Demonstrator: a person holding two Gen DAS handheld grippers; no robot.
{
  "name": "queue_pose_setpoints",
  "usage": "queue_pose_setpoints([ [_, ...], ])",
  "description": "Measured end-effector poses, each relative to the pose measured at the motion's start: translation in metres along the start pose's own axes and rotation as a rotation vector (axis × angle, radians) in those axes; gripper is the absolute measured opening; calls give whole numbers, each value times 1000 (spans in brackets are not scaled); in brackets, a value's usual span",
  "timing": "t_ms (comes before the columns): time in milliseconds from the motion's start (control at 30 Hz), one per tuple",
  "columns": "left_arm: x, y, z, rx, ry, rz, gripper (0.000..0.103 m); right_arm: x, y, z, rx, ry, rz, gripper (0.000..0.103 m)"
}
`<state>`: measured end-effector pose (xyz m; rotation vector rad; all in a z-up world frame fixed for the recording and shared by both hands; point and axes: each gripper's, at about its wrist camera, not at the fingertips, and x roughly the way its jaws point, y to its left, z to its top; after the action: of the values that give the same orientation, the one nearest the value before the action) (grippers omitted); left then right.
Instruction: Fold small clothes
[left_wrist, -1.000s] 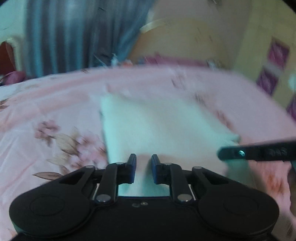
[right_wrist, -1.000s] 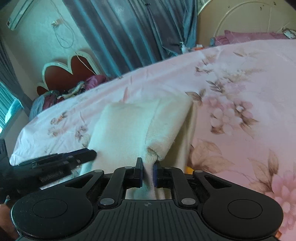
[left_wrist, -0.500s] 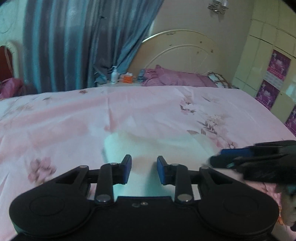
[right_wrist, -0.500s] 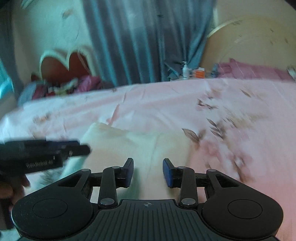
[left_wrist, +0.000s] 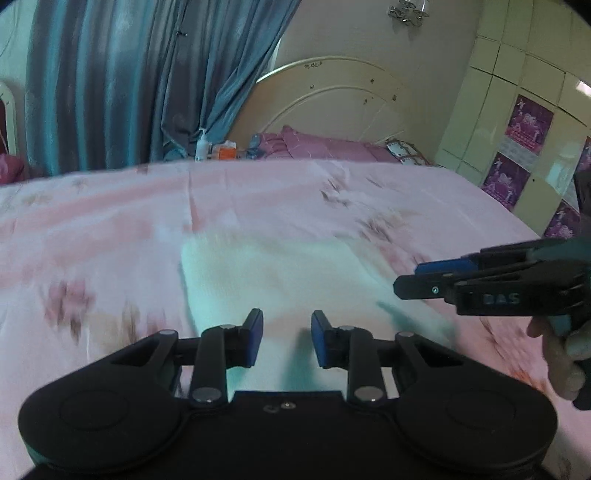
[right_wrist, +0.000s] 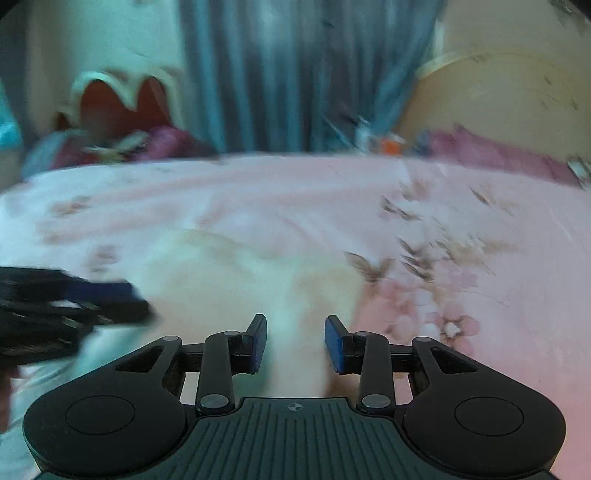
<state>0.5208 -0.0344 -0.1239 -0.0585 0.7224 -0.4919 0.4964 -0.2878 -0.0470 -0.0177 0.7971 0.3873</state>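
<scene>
A folded white cloth (left_wrist: 280, 273) lies flat on the pink floral bedsheet (left_wrist: 110, 221). It also shows, blurred, in the right wrist view (right_wrist: 258, 280). My left gripper (left_wrist: 287, 339) is open and empty, just above the cloth's near edge. My right gripper (right_wrist: 295, 341) is open and empty over the cloth's near right part. The right gripper also shows from the side in the left wrist view (left_wrist: 480, 280), beside the cloth's right edge. The left gripper shows blurred at the left of the right wrist view (right_wrist: 74, 302).
A cream headboard (left_wrist: 332, 99) and purple pillows (left_wrist: 317, 146) stand at the far end of the bed. Blue curtains (left_wrist: 129, 81) hang behind. A bottle (left_wrist: 201, 146) and small items sit by the curtain. Wardrobe doors with posters (left_wrist: 524, 129) are at the right.
My right gripper has let go of the cloth and opened; the cloth now lies flat. My left gripper has opened wider. Both grippers have lifted and pulled back a little.
</scene>
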Motion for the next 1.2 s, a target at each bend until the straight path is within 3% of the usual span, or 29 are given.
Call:
queue_pose_setpoints([
  [100,-13,-12,-26,0,9,21,23,-9,24,-28,-77,39,55,36],
  [167,-24,-20,-42,-31,10,-8,23,-7,30,-45,-97,87,38,29],
  [467,-57,-34,-90,-47,60,27,23,-34,25,-93,-81,168,-62,27],
  [667,-80,-29,-85,-56,21,78,27,-64,35,-82,-19,75,-54,27],
  [733,-67,-25,-85,-35,82,101,28,-39,33,-88,-13,193,-44,28],
  [767,-67,-23,-83,-36,70,115,26,-32,29,-89,-3,208,-38,28],
  [900,-69,-5,-55,-51,6,170,51,-50,8,-63,149,74,-48,28],
  [1067,-47,3,-31,-30,9,207,54,-42,14,-27,121,-38,-65,28],
  [1200,-29,1,-25,-28,31,201,56,-14,17,-18,81,-23,-70,28],
])
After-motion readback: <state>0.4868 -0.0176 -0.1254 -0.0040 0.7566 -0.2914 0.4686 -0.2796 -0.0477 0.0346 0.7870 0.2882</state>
